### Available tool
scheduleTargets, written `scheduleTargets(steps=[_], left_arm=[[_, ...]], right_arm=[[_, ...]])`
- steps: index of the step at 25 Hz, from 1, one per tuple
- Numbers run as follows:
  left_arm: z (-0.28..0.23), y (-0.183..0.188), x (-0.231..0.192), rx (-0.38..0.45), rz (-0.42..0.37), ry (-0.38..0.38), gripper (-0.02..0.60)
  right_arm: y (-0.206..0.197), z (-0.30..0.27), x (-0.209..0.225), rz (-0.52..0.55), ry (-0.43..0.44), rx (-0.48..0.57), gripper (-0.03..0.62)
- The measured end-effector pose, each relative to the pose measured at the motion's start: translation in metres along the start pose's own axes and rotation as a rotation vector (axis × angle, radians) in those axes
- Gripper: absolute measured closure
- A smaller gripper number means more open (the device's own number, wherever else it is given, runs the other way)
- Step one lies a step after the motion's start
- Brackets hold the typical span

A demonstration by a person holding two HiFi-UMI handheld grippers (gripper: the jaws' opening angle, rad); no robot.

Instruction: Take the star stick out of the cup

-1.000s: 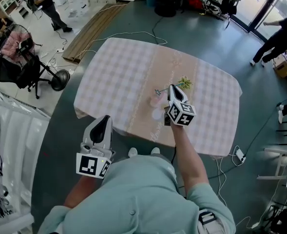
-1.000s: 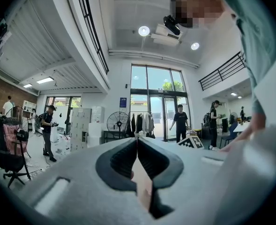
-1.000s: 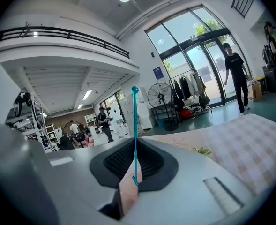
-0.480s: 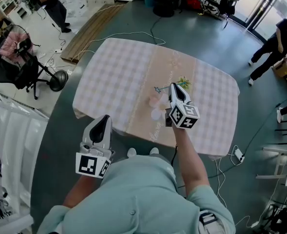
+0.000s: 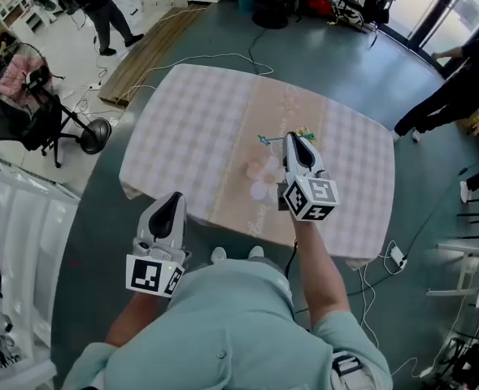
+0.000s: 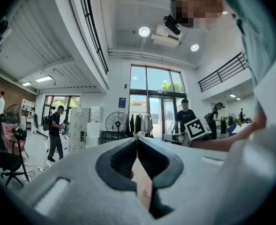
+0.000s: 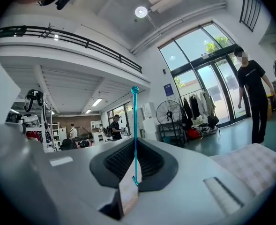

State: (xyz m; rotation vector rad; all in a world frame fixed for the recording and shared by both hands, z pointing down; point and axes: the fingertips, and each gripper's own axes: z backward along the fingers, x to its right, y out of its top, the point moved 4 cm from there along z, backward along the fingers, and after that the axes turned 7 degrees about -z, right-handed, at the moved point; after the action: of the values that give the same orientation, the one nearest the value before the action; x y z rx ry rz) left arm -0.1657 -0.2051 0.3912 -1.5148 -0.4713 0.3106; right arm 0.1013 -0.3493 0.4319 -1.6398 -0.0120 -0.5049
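Observation:
My right gripper [image 5: 292,140] is held above the table [image 5: 190,128] and is shut on the thin teal star stick [image 7: 135,125]. In the right gripper view the stick stands upright between the closed pads, with its top end high above them. In the head view its small teal star [image 5: 263,140] shows left of the fingertips, above and apart from two pale pink cups [image 5: 260,180] on the cloth. My left gripper [image 5: 174,199] is shut and empty, held low near my body off the table's near edge; its pads [image 6: 128,156] meet with nothing between them.
A yellow-green sprig [image 5: 306,133] lies on the checked cloth right of my right gripper. People walk around the room, one near the far right [image 5: 455,92]. A stroller [image 5: 23,96] and a floor fan [image 5: 101,132] stand at the left; cables lie on the floor.
My right gripper has risen with the star stick; in the head view the star has drawn away from the cups. The left gripper has not moved.

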Motion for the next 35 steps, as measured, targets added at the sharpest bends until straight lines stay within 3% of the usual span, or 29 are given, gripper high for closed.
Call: scheduleTargets(steps=[24,35], left_arm=[[0.0,0.0,0.004,0.006,0.004,-0.019,0.574],[0.001,0.002,0.006,0.005,0.005,-0.019,0.574]], right_arm=[[0.063,0.044,-0.036,0.182,0.013,0.136,0.582],[0.065,0.051,-0.038,0.192,0.024,0.145,0.582]])
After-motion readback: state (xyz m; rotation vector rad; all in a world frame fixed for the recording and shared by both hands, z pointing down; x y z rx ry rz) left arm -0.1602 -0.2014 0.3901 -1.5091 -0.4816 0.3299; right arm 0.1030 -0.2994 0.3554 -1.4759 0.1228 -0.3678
